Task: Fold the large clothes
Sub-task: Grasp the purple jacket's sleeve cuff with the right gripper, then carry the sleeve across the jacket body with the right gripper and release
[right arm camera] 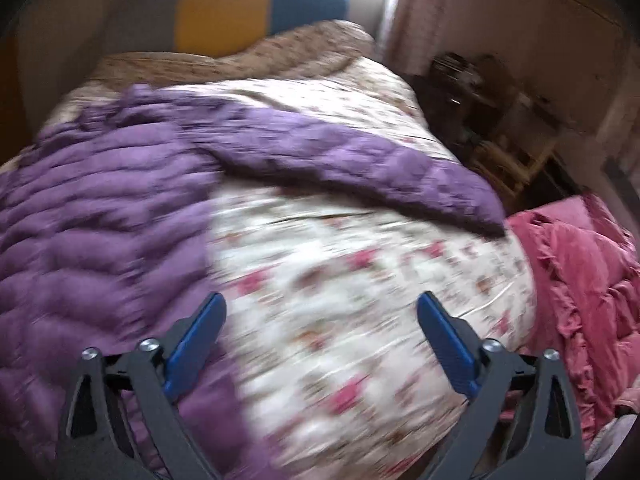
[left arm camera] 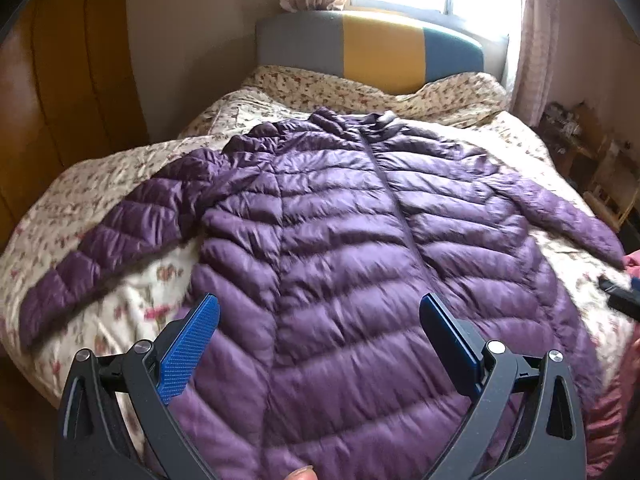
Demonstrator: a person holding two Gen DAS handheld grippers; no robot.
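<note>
So there's a big purple puffer jacket [left arm camera: 340,220] spread flat on the bed [left arm camera: 100,208], front side up with the zipper running down the middle, both sleeves out to the sides. The bed has a floral quilt [right arm camera: 360,280] on it.

Left gripper [left arm camera: 318,312] hangs right over the lower body of the jacket, jaws wide apart with nothing between them but the quilted fabric below. The collar end is far ahead of the jaws, toward the striped headboard [left arm camera: 376,48].

Right gripper [right arm camera: 320,312] is also spread wide, holding nothing. It's over bare floral quilt, with the jacket's body just off past its left jaw and one sleeve [right arm camera: 360,160] stretched across ahead of the jaws. That view is pretty motion-blurred. A pink ruffled blanket [right arm camera: 580,280] sits beyond the right jaw, at the bed's edge.
</note>
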